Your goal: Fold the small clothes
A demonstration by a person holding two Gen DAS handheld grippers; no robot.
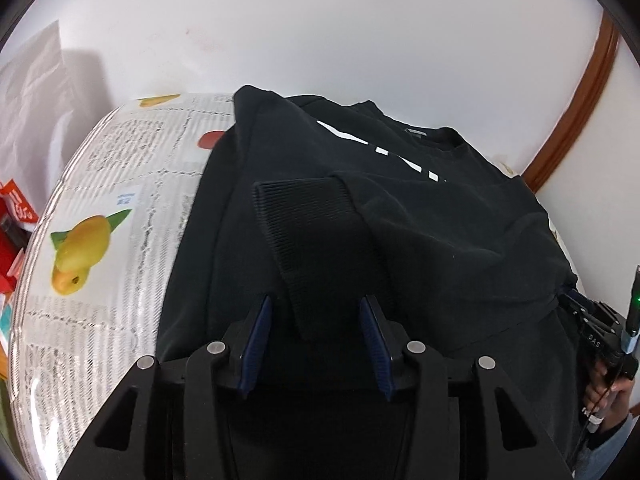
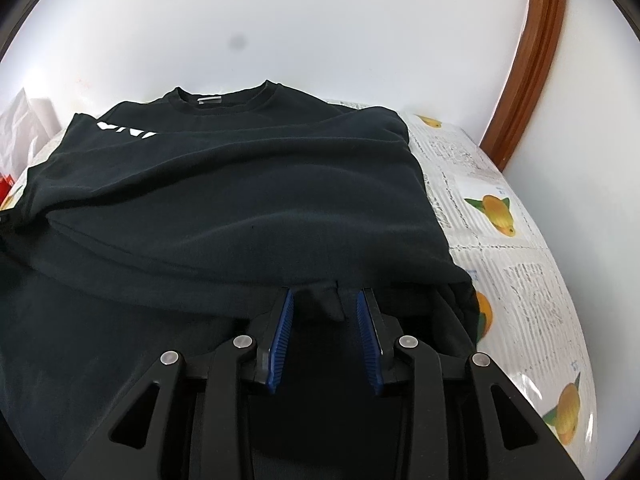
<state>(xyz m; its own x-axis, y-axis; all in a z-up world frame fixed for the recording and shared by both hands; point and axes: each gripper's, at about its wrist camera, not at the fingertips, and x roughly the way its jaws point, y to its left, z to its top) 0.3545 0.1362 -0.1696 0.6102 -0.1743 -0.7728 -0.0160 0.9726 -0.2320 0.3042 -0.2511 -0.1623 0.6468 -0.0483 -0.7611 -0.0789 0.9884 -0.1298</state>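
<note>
Left wrist view. Black sweatshirt (image 1: 400, 216): soft matte knit, spread over a table covering (image 1: 100, 184) of glossy plastic printed with newsprint columns and yellow mango pictures. White lettering crosses the chest; a ribbed cuff (image 1: 308, 224), finely ridged and rectangular, lies folded across the body, pointing toward the camera. Left gripper (image 1: 316, 316): black frame, blue ridged pads, jaws spread wide on either side of the cuff's near end, neither pad touching the cloth. Right gripper (image 1: 588, 316): at the garment's right edge, held by a hand (image 1: 608, 388); its jaw state cannot be told from here. White wall (image 1: 320, 32) behind, brown wooden trim (image 1: 576, 112) at right, red packaging (image 1: 12, 220) at far left.

Right wrist view. The same sweatshirt (image 2: 240, 200), round ribbed neckline with a pale label at the far side, a sleeve folded over the front in smooth, shallow ridges. Right gripper (image 2: 326, 312): level with the table, jaws parted, a small tuck of black fabric between the blue pads without being pinched. Mango-printed covering (image 2: 500, 208) is exposed at right.
</note>
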